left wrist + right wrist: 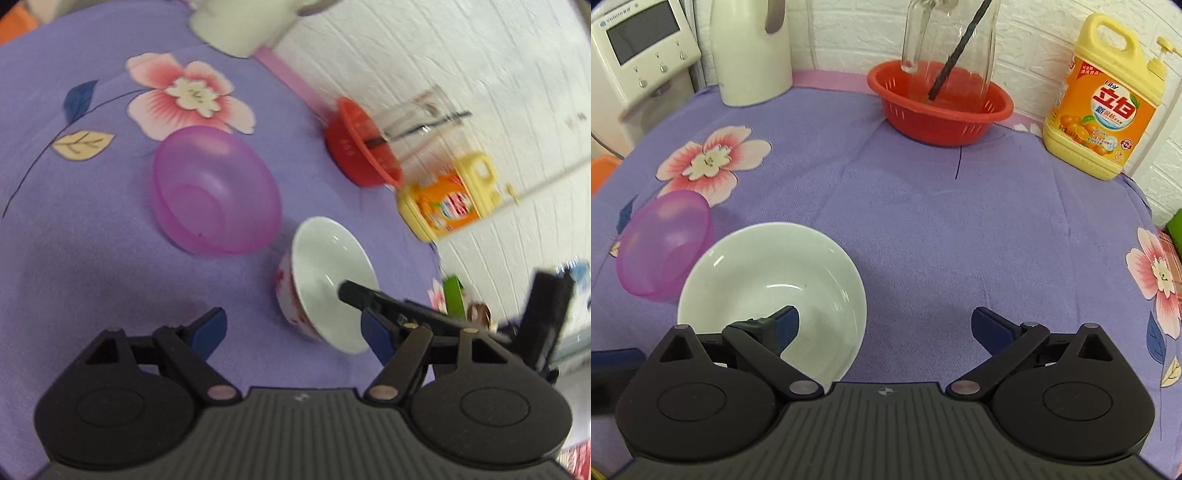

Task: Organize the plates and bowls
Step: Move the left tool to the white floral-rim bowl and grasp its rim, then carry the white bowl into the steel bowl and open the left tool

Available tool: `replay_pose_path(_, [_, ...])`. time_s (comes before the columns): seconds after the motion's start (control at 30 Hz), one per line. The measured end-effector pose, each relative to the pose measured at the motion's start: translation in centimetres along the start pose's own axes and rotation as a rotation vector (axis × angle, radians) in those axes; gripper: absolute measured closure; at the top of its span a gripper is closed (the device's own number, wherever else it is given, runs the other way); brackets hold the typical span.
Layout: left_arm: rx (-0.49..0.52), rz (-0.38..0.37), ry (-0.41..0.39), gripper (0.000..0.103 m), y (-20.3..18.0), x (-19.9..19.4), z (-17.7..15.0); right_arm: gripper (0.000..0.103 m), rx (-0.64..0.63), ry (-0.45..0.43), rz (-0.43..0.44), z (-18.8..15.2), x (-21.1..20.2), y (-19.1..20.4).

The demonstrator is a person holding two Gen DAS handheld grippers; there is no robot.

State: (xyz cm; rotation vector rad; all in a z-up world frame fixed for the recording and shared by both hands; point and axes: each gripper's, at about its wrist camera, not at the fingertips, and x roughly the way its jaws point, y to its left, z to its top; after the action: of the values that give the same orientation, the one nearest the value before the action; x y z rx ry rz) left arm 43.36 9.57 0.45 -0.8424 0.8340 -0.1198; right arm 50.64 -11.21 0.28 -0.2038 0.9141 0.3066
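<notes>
A white bowl with red flowers outside (328, 280) stands on the purple cloth; it also shows in the right wrist view (772, 280). A translucent pink bowl (216, 190) sits beside it, to its left in the right wrist view (663, 247). My left gripper (295, 332) is open and empty, low over the cloth just in front of the white bowl. My right gripper (886, 325) is open; its left finger (785, 325) reaches inside the white bowl while the right finger stays outside the rim. That right gripper shows in the left wrist view (406, 310).
A red colander (940, 105) holding a glass jar (947, 48) with a dark stick stands at the back. A yellow detergent jug (1102, 99) is at the back right. A white kettle (751, 51) and a white appliance (642, 48) stand at the back left.
</notes>
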Motion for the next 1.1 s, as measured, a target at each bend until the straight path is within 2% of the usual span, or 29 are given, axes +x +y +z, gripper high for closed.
replay_pose_path(0.23, [-0.037, 0.026, -0.043, 0.031, -0.4, 0.9, 0.5, 0.000, 0.022, -0.028, 0.065, -0.9, 0.5, -0.6])
replay_pose_path(0.33, [-0.038, 0.072, -0.065, 0.031, -0.9, 1.5, 0.6, 0.000, 0.023, -0.044, 0.089, -1.0, 0.5, -0.5])
replay_pose_path(0.47, [-0.066, 0.062, -0.033, 0.030, -0.9, 2.8, 0.7, 0.000, -0.011, -0.032, 0.100, -0.9, 1.3, -0.2])
replay_pose_path(0.67, [-0.044, 0.106, -0.041, 0.031, -1.2, 3.8, 0.6, 0.000, -0.026, -0.014, 0.131, -1.7, 2.6, -0.4])
replay_pose_path(0.77, [-0.001, 0.149, -0.040, 0.031, -1.9, 4.4, 0.6, 0.000, -0.011, 0.002, 0.160, -1.6, 3.1, -0.7])
replay_pose_path(0.9, [0.038, 0.192, -0.035, 0.031, -2.6, 5.0, 0.8, 0.000, -0.050, 0.033, 0.168, -1.1, 3.2, -0.3])
replay_pose_path(1.03, [0.046, 0.194, -0.028, 0.032, -2.9, 5.8, 1.3, 0.000, -0.121, -0.004, 0.162, -1.3, 2.5, 1.0])
replay_pose_path(1.07, [0.057, 0.193, -0.022, 0.040, -3.0, 5.9, 1.4, 0.000, -0.128, -0.010, 0.170, -1.3, 2.5, 1.2])
replay_pose_path(1.1, [0.070, 0.181, -0.009, 0.055, -3.1, 6.1, 1.4, 0.000, -0.131, -0.015, 0.182, -1.3, 2.4, 1.3])
